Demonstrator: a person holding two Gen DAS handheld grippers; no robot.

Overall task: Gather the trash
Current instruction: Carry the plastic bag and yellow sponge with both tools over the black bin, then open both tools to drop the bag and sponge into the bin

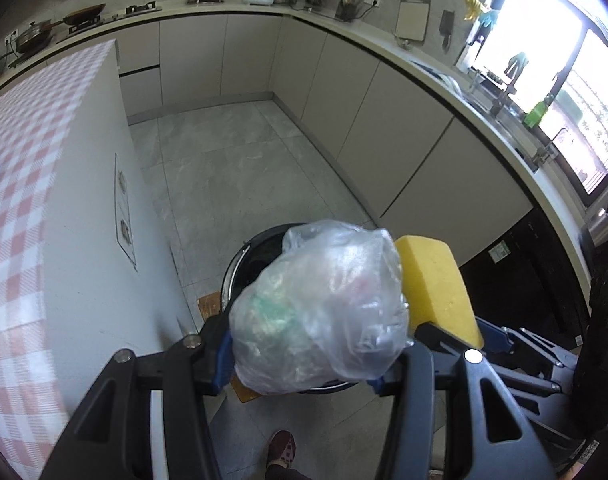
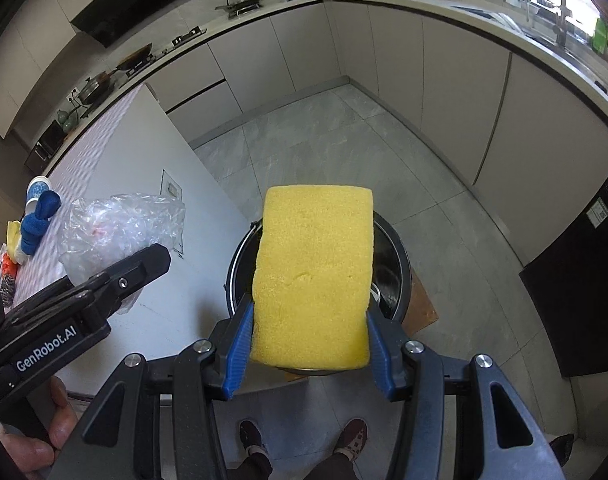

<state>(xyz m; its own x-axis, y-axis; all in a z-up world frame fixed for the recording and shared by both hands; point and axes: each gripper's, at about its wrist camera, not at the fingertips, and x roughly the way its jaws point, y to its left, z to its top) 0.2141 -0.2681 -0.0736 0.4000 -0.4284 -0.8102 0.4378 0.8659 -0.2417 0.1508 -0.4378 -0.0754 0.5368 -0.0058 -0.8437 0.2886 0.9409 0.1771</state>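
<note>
Two claws showed, each clamped on one piece of trash above one round black trash bin (image 2: 395,264) on the grey floor. Left claw (image 1: 304,354) gripped one crumpled clear plastic bag (image 1: 319,308); right claw (image 2: 309,350) pinched one yellow sponge (image 2: 313,276). One checked tabletop (image 1: 20,208) stood left, and two shoes (image 2: 252,438) showed below.

Both wrist views look steeply down along their fingers, close above the black bin (image 1: 260,248) on the floor; they share it, the far counter (image 2: 443,10) and the left table (image 1: 32,152).
</note>
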